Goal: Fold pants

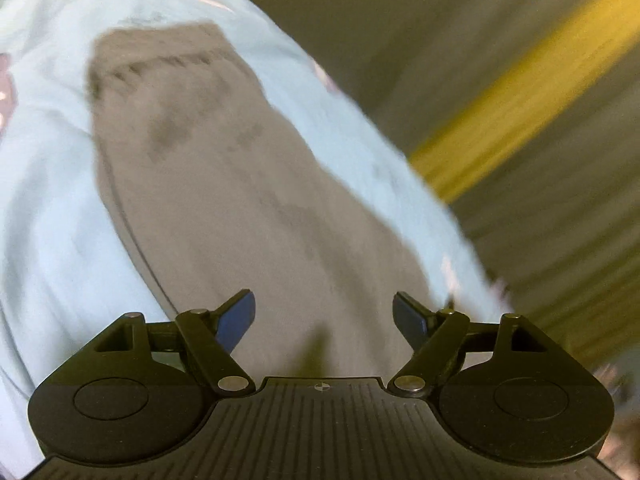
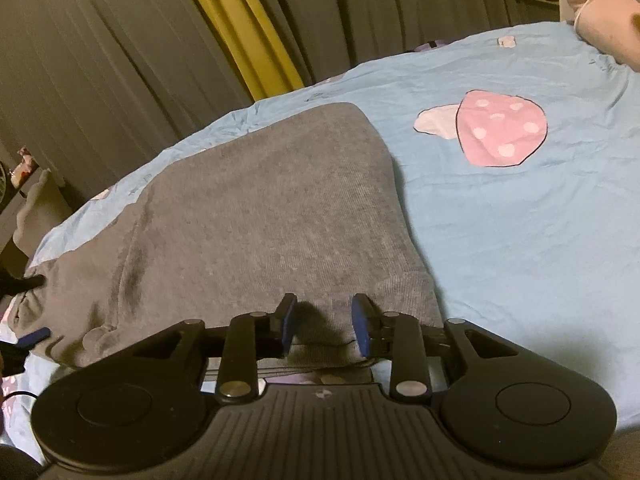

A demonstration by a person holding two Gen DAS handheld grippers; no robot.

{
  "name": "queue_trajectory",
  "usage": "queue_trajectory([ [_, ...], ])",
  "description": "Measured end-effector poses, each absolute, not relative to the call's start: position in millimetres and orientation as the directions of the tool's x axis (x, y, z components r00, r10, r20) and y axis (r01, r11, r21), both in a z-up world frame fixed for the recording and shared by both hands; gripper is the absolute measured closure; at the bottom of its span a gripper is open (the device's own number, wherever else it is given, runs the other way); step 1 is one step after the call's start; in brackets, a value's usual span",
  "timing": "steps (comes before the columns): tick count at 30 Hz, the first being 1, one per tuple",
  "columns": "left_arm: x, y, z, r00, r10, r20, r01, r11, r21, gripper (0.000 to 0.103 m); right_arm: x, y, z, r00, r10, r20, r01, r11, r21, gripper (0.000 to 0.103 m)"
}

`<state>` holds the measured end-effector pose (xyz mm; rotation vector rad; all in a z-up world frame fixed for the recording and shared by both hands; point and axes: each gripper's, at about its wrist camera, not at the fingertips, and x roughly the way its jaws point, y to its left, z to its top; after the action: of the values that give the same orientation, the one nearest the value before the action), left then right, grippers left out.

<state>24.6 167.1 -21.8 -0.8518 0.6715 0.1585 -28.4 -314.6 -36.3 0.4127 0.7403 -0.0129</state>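
Two grippers, both spread wide, pinching nothing: your left gripper (image 1: 324, 316) and right gripper (image 2: 324, 328) hang over soft, fuzzy gray pants (image 2: 256, 216) on the smooth blue sheet (image 2: 520, 240). Only your right view shows a pink spotted mushroom (image 2: 500, 128).

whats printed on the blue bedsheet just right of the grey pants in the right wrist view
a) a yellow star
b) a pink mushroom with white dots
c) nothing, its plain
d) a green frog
b: on the light blue bedsheet, right of the grey pants, a pink mushroom print shows a cap with white dots and a pale stem.
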Motion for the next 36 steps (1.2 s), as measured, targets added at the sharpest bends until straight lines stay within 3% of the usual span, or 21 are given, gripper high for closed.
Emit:
queue_trajectory([
  [3,13.2,221.5,-18.3,0.815,-0.057,-0.576,-0.425,0.616,-0.663,0.011,-26.9,-312.2,-35.6,0.743,0.156,-0.651,0.131,0.920,0.370,0.057],
  [6,2.5,272.3,-27.8,0.809,-0.020,-0.588,-0.482,0.550,-0.682,0.010,-24.7,-305.1,-34.6,0.742,0.178,-0.646,0.088,0.930,0.357,0.038],
  [10,0.2,317.5,-47.5,0.807,-0.062,-0.587,-0.499,0.461,-0.734,0.010,-23.0,-293.7,-34.1,0.737,0.173,-0.653,0.051,0.949,0.310,0.025],
  [16,15.7,335.3,-70.7,0.848,-0.164,-0.504,-0.428,0.349,-0.833,0.011,-21.4,-293.0,-34.8,0.735,0.173,-0.656,0.056,0.948,0.314,0.021],
  [25,50.9,345.0,-77.4,0.815,-0.158,-0.558,-0.462,0.403,-0.790,0.015,-17.7,-284.1,-36.8,0.733,0.170,-0.659,0.031,0.959,0.282,0.012],
  [27,57.4,340.5,-69.7,0.814,-0.147,-0.562,-0.453,0.445,-0.773,0.026,-16.8,-283.2,-37.5,0.733,0.170,-0.659,0.029,0.960,0.279,0.010],
  [29,56.8,334.6,-62.4,0.819,-0.108,-0.563,-0.441,0.509,-0.739,0.052,-16.9,-283.4,-37.4,0.734,0.169,-0.658,0.028,0.960,0.277,0.010],
  [31,54.0,327.2,-57.1,0.841,-0.083,-0.535,-0.401,0.569,-0.718,0.055,-17.0,-284.5,-37.0,0.735,0.172,-0.655,0.031,0.958,0.286,0.010],
  [33,58.6,328.9,-62.0,0.821,-0.074,-0.565,-0.430,0.571,-0.699,0.049,-17.0,-287.2,-37.2,0.737,0.181,-0.651,0.034,0.952,0.303,0.010],
  [34,60.3,330.0,-66.7,0.801,-0.077,-0.593,-0.460,0.554,-0.694,0.039,-16.3,-288.0,-37.2,0.738,0.185,-0.649,0.034,0.950,0.310,0.010],
  [36,65.6,331.5,-71.4,0.788,-0.084,-0.610,-0.477,0.542,-0.692,0.036,-15.6,-289.1,-37.3,0.739,0.194,-0.646,0.031,0.947,0.320,0.009],
])
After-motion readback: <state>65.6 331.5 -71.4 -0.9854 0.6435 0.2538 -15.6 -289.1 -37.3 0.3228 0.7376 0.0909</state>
